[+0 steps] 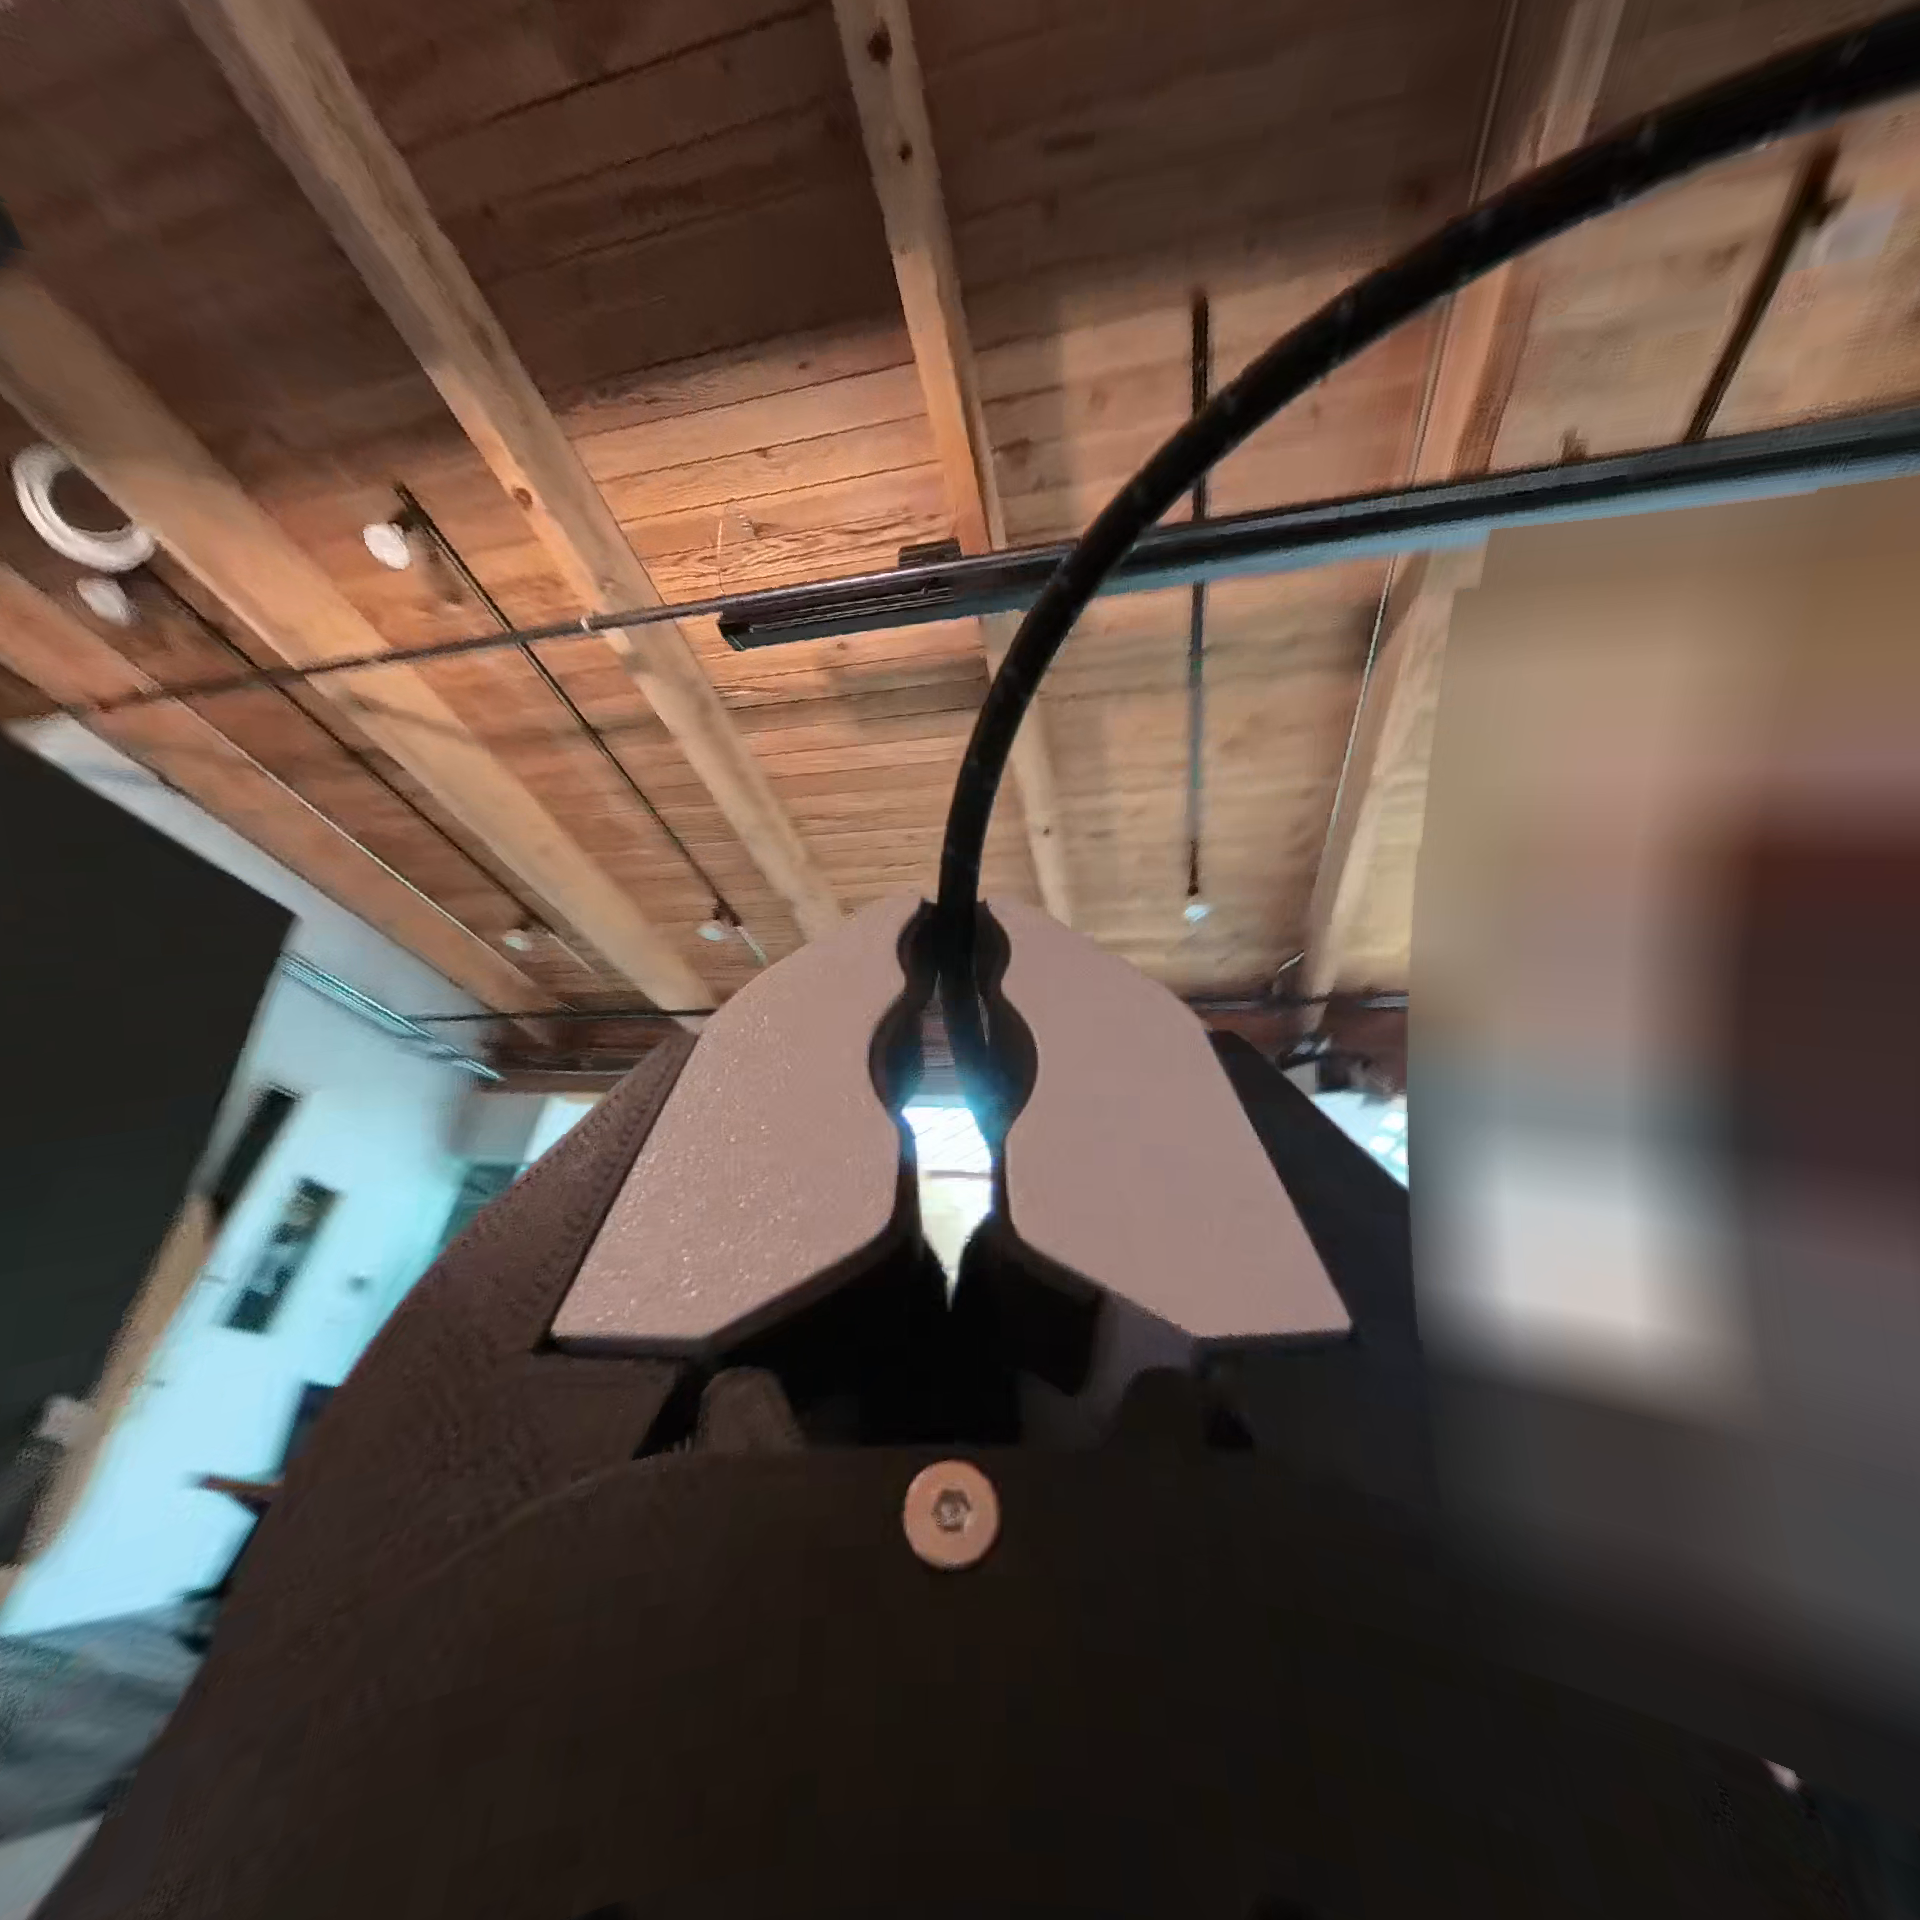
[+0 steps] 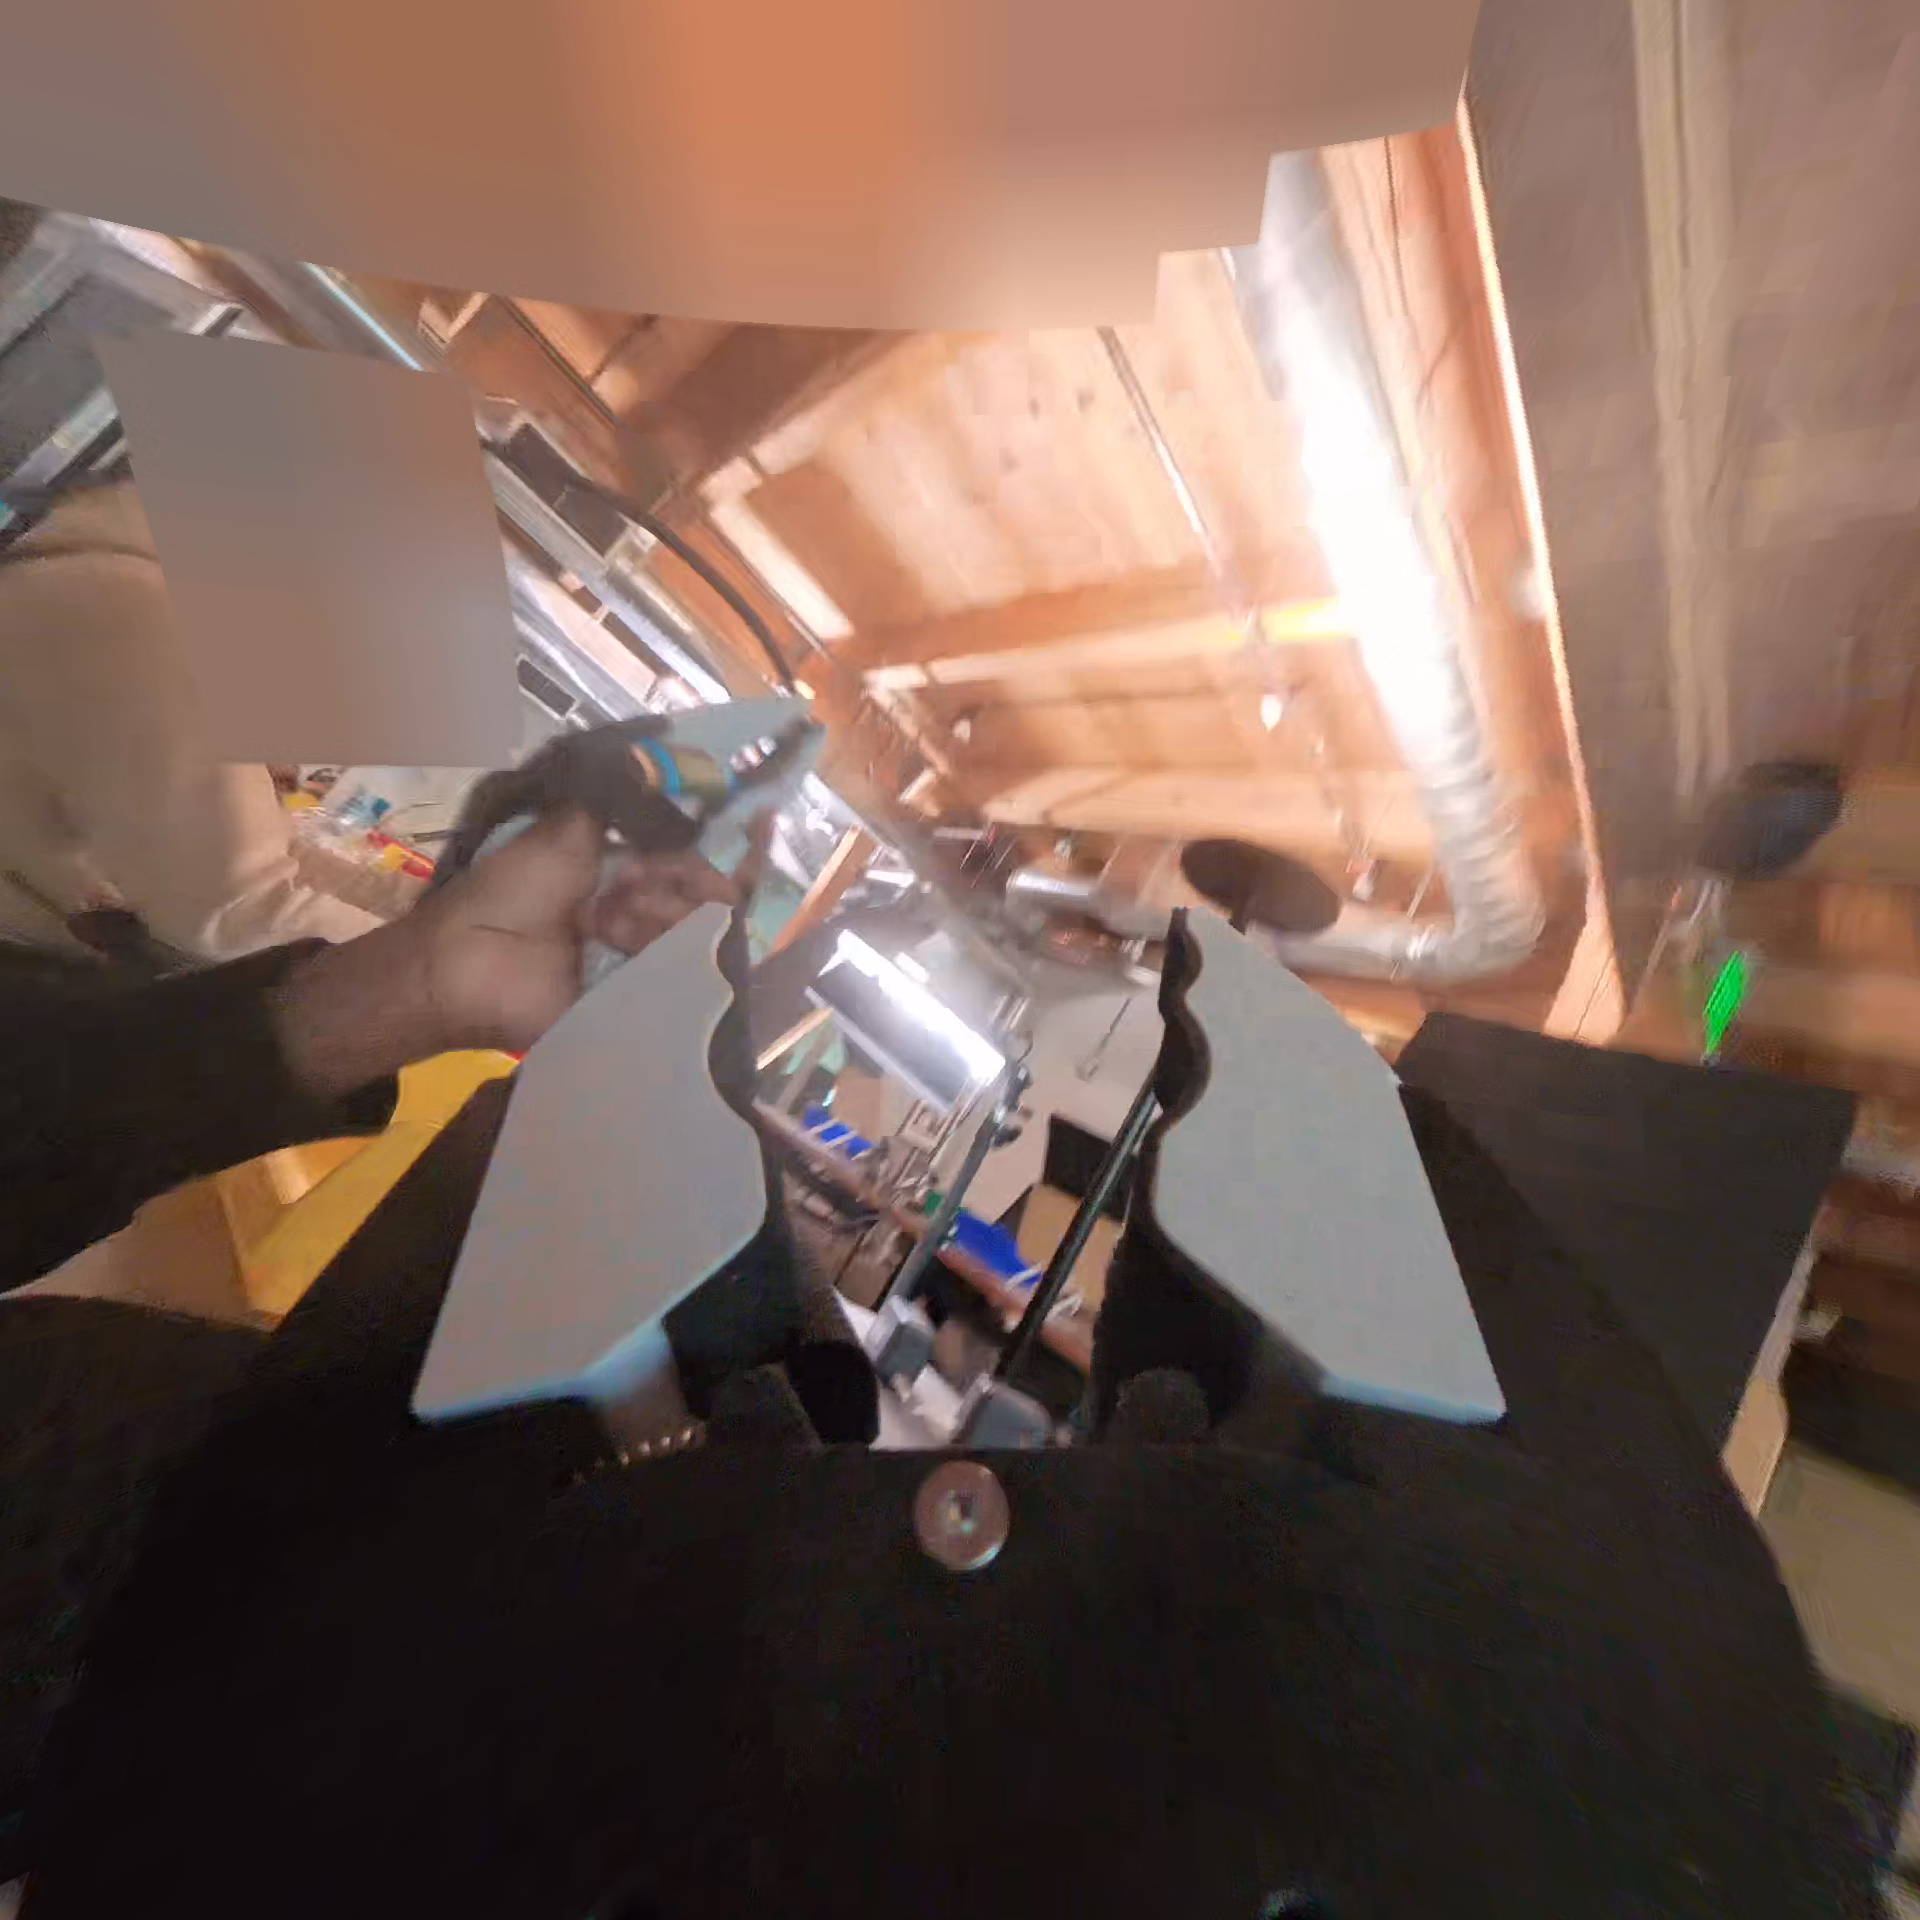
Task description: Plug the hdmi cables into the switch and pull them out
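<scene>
In the left wrist view my left gripper points up at the ceiling and is shut on a black HDMI cable. The cable rises from between the fingertips and curves off to the upper right. Its plug is not in view. In the right wrist view my right gripper is open and empty, also tilted upward. The left gripper shows there too, held by a hand at the left; the picture is blurred. The switch is not in view in either frame.
A wooden beam ceiling with a black track rail fills the left wrist view. A silver duct, shelving and workshop clutter lie beyond the right gripper. A thin dark line runs beside its right finger.
</scene>
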Tool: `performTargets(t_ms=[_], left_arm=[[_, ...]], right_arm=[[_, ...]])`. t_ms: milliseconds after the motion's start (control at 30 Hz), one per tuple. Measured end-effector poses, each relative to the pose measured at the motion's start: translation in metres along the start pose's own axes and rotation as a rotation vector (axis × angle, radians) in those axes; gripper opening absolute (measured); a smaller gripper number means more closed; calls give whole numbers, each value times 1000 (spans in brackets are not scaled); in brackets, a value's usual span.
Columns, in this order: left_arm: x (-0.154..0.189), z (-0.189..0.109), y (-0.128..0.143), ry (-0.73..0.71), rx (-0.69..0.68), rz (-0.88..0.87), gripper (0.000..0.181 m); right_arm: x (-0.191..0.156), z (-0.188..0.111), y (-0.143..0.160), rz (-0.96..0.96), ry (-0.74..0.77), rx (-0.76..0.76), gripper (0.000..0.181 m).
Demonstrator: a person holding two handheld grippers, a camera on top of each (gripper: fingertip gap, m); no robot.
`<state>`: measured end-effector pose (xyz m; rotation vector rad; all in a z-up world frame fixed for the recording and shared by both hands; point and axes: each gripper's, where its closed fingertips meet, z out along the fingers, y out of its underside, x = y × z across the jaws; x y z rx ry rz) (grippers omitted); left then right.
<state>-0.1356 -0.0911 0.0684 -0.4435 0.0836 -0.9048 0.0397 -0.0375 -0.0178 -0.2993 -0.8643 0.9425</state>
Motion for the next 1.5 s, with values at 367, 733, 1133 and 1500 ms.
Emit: performTargets(t_ms=[367, 733, 1133, 1500], left_arm=[[-11, -14, 70, -201, 74, -83, 6], [0, -13, 97, -127, 10, -114, 6], [19, -9, 113, -85, -49, -85, 6], [45, -27, 219, 47, -882, -184, 32]], right_arm=[[-73, 9, 17, -479, -99, -124, 66], [-7, 3, 46, 697, 15, -120, 68], [-16, 3, 40, 969, -72, -21, 24], [69, -22, 22, 835, 71, 59, 11]])
